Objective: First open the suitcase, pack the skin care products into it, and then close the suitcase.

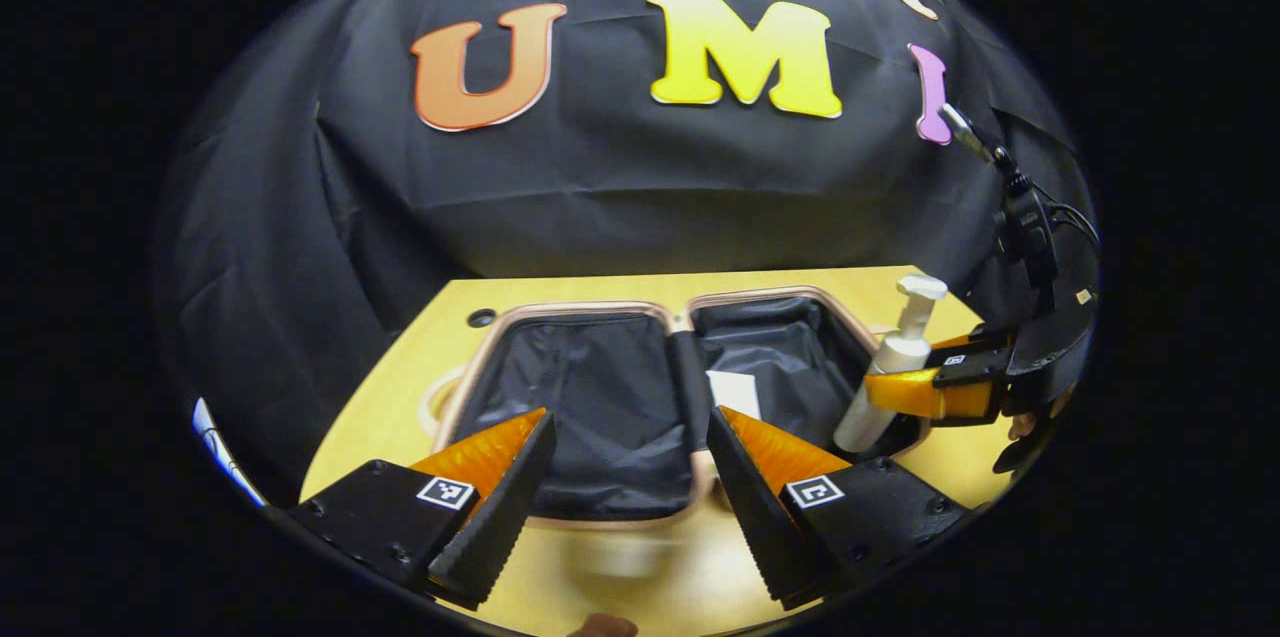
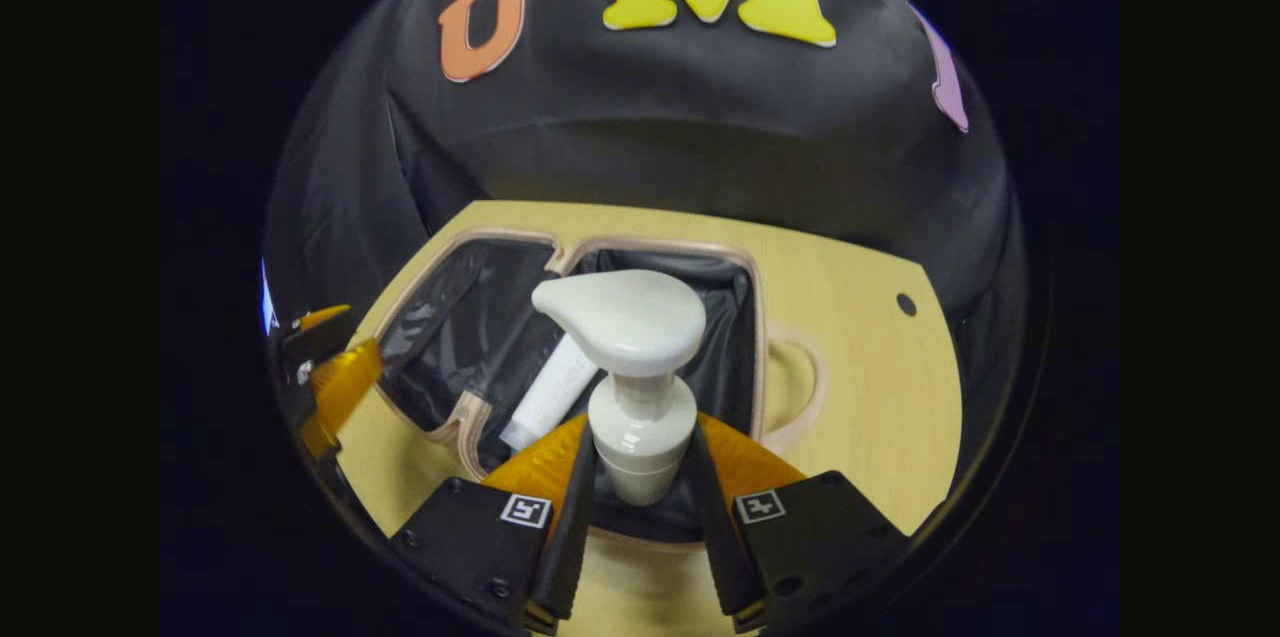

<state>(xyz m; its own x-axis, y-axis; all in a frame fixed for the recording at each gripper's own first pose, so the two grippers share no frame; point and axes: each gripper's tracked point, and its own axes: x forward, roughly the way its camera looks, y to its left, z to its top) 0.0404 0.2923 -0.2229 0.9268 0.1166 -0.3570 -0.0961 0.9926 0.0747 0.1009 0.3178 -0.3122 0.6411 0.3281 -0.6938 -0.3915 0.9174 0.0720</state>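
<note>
Pump bottle, white rigid plastic, held over the open suitcase.
Right gripper clamps its body just under the collar; probably light, smooth, liable to slip or swing, so the lower body seems the safer hold. Left gripper is spread, empty. A white tube lies inside the case on the yellow surface.

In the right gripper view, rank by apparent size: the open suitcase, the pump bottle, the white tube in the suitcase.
1. Suitcase, largest.
2. Pump bottle, gripped by the right gripper and very near the camera, so it looks inflated.
3. White tube, smallest; partly hidden.
</note>
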